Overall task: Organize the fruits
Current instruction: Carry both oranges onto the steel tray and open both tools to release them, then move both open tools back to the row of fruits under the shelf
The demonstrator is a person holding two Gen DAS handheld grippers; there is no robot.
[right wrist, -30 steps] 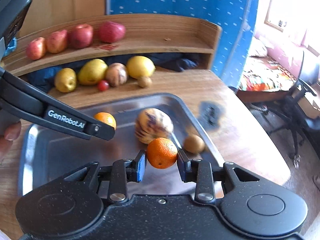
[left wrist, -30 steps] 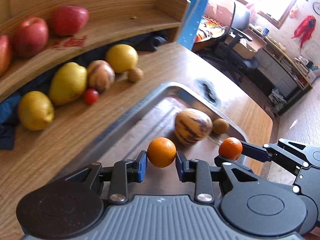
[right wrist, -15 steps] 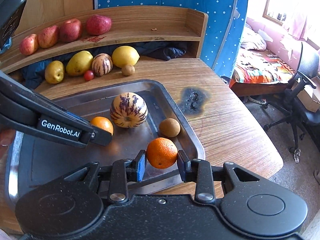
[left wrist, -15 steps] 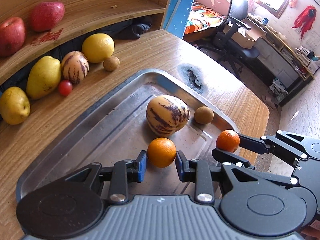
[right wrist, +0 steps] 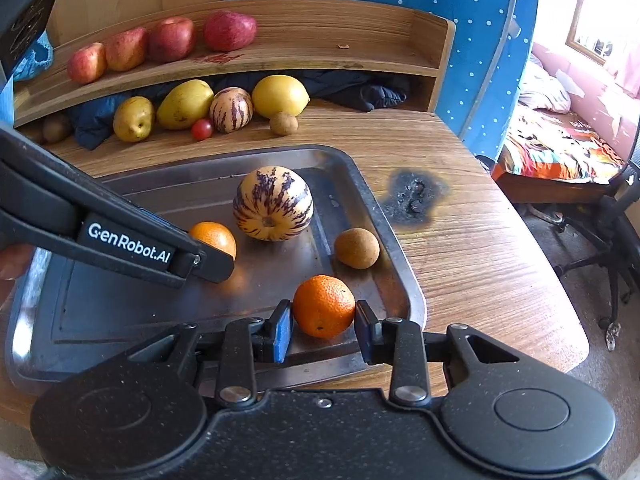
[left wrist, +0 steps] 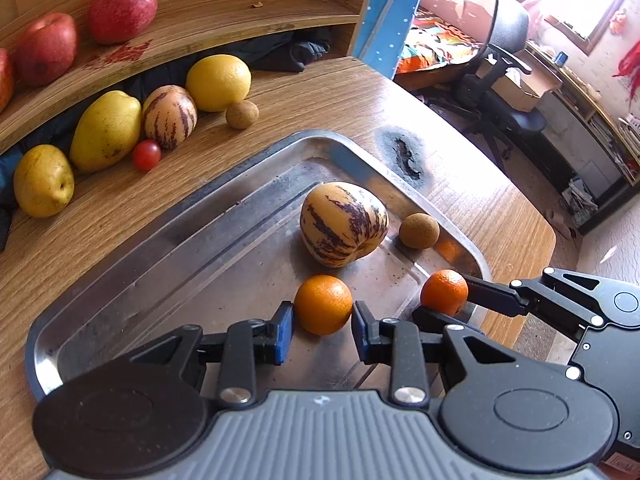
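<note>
My left gripper [left wrist: 322, 311] is shut on an orange [left wrist: 323, 302] low over the near part of a metal tray [left wrist: 180, 280]. My right gripper [right wrist: 323, 314] is shut on a second orange [right wrist: 324, 305] over the tray's [right wrist: 120, 312] near right corner. Each view shows the other gripper: the right gripper [left wrist: 445, 297] with its orange [left wrist: 444, 290], and the left gripper [right wrist: 214, 250] with its orange [right wrist: 214, 236]. In the tray lie a striped yellow melon [left wrist: 344, 224] [right wrist: 273, 203] and a small brown fruit [left wrist: 419, 231] [right wrist: 357, 248].
A curved wooden shelf [right wrist: 320, 52] at the back carries several red apples [right wrist: 172, 38]. Under it stand yellow fruits [right wrist: 280, 95], a striped melon [right wrist: 231, 109], a cherry tomato [right wrist: 202, 129] and a small brown fruit [right wrist: 283, 123]. A burn mark [right wrist: 414, 200] lies right of the tray; the table edge [right wrist: 560, 320] drops toward an office chair.
Both grippers have drawn back from the shelf and now hang over the tray's near side, each keeping its orange. The melon and the small brown fruit stay in the tray.
</note>
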